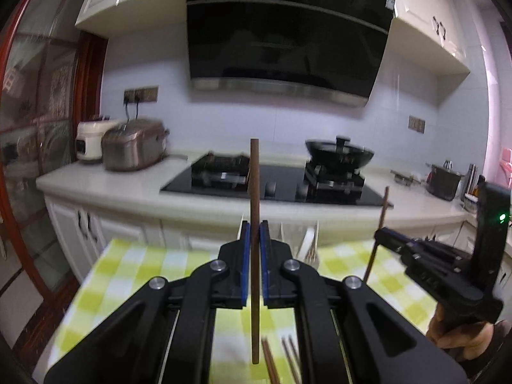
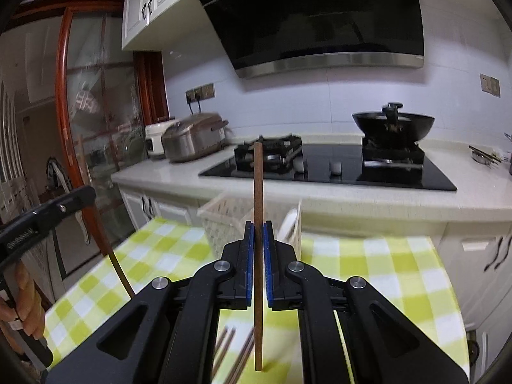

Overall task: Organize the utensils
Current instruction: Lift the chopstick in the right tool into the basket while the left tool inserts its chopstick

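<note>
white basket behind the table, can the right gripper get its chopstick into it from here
Probably yes: the right gripper holds its chopstick upright, the white basket sits just ahead, and nothing stands between them.

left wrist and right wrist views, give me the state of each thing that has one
left gripper: shut on a chopstick, held upright
right gripper: shut on a second chopstick, held upright
loose chopsticks: lying on the checked cloth
basket: standing at the far edge of the cloth, utensils in it
wok: on the right burner, lid on
left burner: bare, no flame visible
</note>
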`<control>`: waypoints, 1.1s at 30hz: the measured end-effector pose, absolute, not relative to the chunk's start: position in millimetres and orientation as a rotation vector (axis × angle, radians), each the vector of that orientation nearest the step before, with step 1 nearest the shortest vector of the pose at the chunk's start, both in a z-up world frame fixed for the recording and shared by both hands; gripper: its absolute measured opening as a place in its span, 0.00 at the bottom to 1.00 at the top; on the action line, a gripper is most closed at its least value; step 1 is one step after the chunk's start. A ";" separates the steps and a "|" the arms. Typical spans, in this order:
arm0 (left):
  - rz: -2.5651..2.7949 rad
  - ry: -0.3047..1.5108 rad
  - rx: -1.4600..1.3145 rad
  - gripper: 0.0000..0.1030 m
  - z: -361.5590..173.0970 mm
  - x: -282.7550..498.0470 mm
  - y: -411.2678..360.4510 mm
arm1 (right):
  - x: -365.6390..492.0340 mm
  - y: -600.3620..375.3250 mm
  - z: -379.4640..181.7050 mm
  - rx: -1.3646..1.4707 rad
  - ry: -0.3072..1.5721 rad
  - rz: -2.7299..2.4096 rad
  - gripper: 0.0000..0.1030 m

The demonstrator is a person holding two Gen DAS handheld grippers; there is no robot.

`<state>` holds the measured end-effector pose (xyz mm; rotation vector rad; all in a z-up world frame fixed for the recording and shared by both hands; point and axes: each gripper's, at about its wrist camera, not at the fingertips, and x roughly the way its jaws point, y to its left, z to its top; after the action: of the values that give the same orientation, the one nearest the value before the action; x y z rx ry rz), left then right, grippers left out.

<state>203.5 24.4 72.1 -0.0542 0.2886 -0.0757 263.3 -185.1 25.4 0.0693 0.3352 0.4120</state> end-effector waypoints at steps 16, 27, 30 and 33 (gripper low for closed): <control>-0.055 0.189 -0.117 0.06 164.3 342.1 24.0 | 369.8 -158.6 94.3 0.049 0.226 0.405 0.07; -0.050 0.355 -0.178 0.06 73.4 405.7 23.2 | 409.0 -140.4 35.0 0.028 0.373 0.424 0.07; -0.041 0.385 -0.185 0.07 58.2 414.2 27.4 | 416.5 -140.0 25.4 0.040 0.407 0.424 0.10; -0.027 0.382 -0.177 0.15 55.7 415.2 30.7 | 417.9 -141.1 22.6 0.043 0.411 0.423 0.16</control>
<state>415.2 30.7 55.7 -0.1771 0.3819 -0.0267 417.9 -141.1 22.6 0.0429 0.4106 0.4233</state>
